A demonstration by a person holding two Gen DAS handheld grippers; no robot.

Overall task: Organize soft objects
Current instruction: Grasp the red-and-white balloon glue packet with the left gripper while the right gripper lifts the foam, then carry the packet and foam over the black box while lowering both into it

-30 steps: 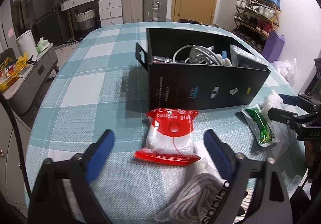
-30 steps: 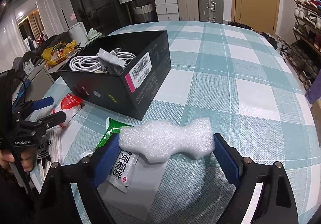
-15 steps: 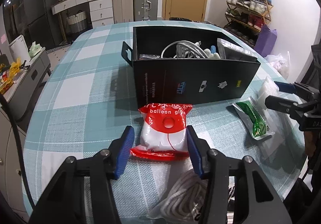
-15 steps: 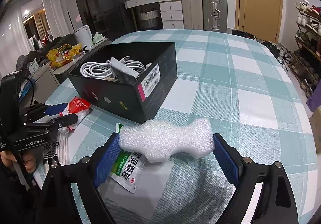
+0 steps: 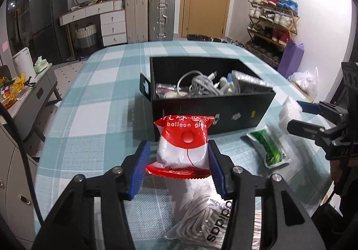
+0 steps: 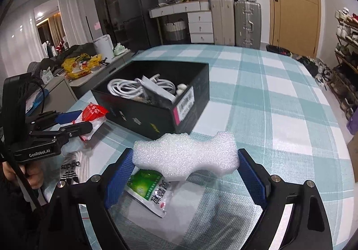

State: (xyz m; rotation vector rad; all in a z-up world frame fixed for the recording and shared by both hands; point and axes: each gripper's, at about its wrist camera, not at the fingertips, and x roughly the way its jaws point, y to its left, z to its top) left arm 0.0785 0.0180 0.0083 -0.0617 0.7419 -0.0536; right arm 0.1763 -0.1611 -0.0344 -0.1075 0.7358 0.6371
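Observation:
My left gripper [image 5: 177, 166] is shut on a red and white balloon glue packet [image 5: 182, 146] and holds it above the table, just short of the black box [image 5: 212, 113]. My right gripper [image 6: 184, 174] is shut on a white foam block [image 6: 185, 154] and holds it above a green and white packet [image 6: 148, 190]. The black box [image 6: 145, 118] holds white cables and small packets. The right gripper also shows in the left wrist view [image 5: 306, 118], right of the box. The left gripper shows in the right wrist view [image 6: 76, 120].
A clear bag with striped adidas cloth [image 5: 205, 221] lies under the left gripper. The green packet [image 5: 267, 147] lies right of the box front. The checked tablecloth [image 6: 279, 104] runs far and right. Suitcases, drawers and a shoe rack stand behind.
My left gripper has closed on the balloon glue packet and lifted it off the table toward the box. My right gripper has risen a little with the foam block.

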